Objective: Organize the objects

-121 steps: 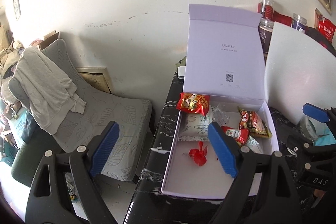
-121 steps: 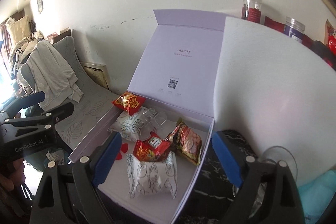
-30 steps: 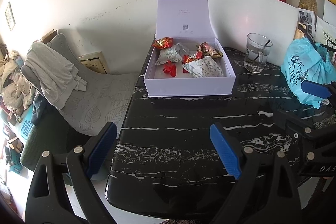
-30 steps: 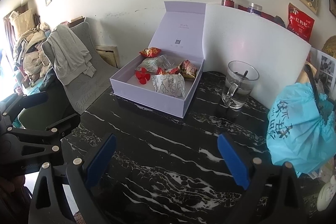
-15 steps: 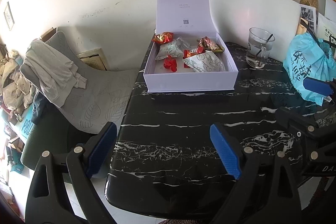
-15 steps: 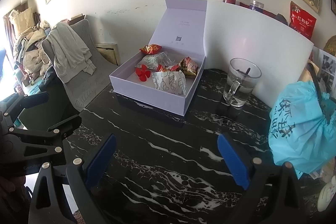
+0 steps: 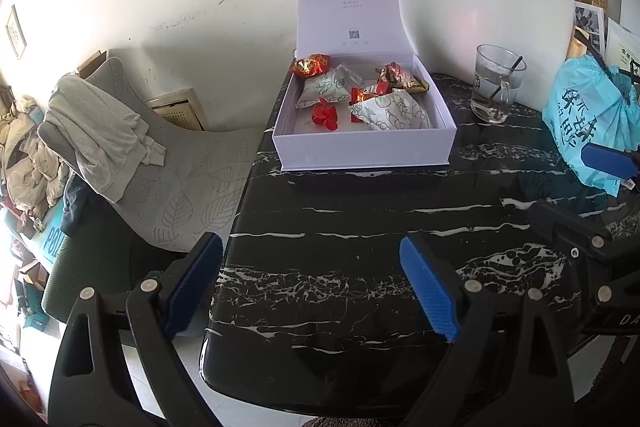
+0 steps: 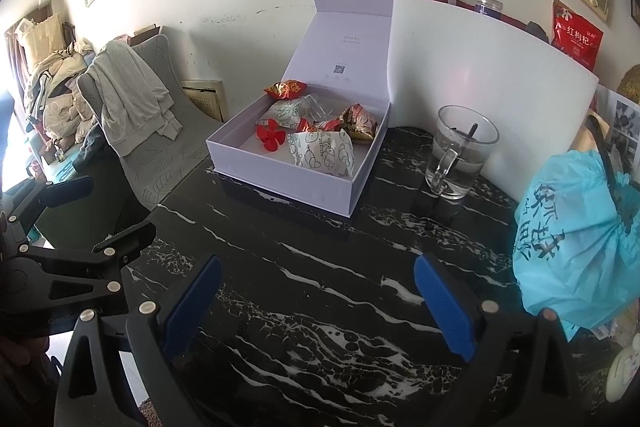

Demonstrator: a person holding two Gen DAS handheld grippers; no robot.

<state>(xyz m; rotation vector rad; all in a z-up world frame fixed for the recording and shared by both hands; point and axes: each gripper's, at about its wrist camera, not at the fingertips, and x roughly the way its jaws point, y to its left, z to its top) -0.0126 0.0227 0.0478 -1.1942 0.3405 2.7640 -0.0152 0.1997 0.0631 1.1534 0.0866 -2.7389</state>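
Both tongs have pulled back from the box: four seconds ago each camera was right over it, now both sit well away above the near end of the table (image 7: 360, 227). Half a second ago the view was almost the same, so the retreat is nearly over. My read: packing is done or paused, with only the lid perhaps left to close.

Left tongs (image 7: 316, 287) are spread wide with nothing between the blue pads, low centre of the left wrist frame. Right tongs (image 8: 320, 307) likewise spread wide and empty, low centre of the right wrist frame. Each shows at the edge of the other's view.

The lavender box (image 7: 360, 155) sits on the table upper centre in the left wrist view, lid (image 7: 344, 3) standing upright against the wall. Inside: two white printed pouches (image 7: 394, 113), several red and brown snack packets (image 7: 310, 63), a clear wrapper, and a red flower-shaped bit (image 7: 326, 115), loosely piled, not lined up.

A glass mug (image 8: 460, 151) with something dark standing in it is just right of the box, a blue plastic bag (image 8: 580, 239) at the right edge. The table in front of the tongs is bare.
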